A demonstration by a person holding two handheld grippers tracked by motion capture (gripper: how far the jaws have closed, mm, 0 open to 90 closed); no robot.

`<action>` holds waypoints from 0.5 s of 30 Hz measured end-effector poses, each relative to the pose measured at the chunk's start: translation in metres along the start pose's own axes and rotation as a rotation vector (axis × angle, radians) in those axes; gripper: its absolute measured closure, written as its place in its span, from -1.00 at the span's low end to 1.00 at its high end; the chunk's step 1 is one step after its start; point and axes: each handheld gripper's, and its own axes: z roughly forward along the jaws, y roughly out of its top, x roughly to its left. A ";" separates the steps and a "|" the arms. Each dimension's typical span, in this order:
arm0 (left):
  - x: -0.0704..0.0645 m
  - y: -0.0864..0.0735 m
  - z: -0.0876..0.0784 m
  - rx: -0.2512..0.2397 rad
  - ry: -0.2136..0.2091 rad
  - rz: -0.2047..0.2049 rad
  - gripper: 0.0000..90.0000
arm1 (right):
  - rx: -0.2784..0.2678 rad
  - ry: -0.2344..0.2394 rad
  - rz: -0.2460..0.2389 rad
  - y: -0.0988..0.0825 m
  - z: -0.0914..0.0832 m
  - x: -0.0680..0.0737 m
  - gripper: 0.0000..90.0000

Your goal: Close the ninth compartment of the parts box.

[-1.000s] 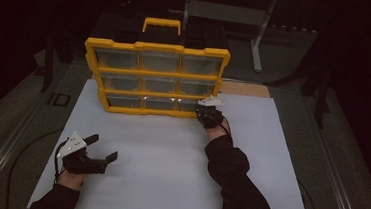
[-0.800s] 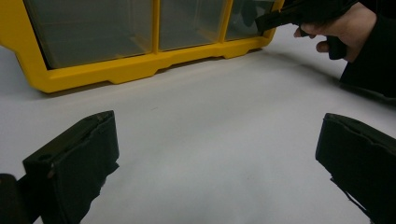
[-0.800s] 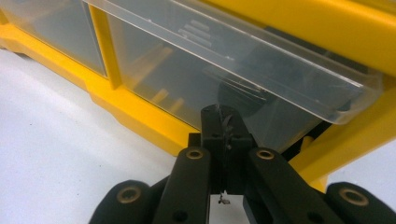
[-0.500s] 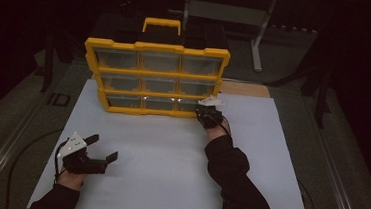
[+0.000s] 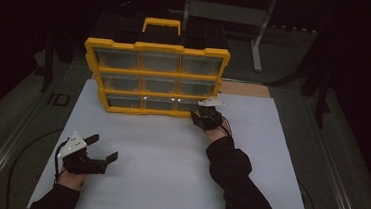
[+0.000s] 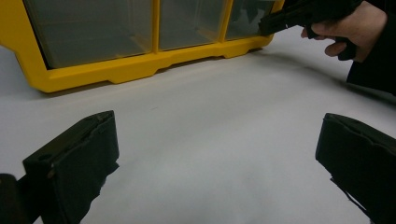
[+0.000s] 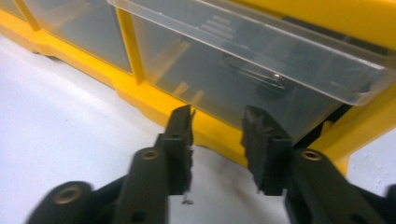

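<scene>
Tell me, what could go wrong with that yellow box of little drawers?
The right gripper has just been opening at the bottom right drawer, with nothing between its jaws. That drawer sits slightly pulled out; a nudge could slide it further. The yellow organizer stands upright on the white table, so a hard push might tip it backward.

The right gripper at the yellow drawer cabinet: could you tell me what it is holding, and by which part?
Nothing is held. The right gripper has just been opening its jaws, with only a gap between them, in front of the bottom right drawer.
</scene>
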 end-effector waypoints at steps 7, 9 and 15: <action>0.000 0.000 0.000 0.004 0.000 0.000 -1.00 | 0.007 0.028 -0.001 -0.003 -0.005 0.002 0.11; 0.000 0.000 0.000 0.004 0.001 0.000 -1.00 | 0.014 0.043 0.004 -0.004 -0.007 0.002 0.01; 0.000 0.000 0.000 0.004 0.002 -0.001 -1.00 | 0.023 0.066 0.011 -0.004 -0.011 0.002 -0.25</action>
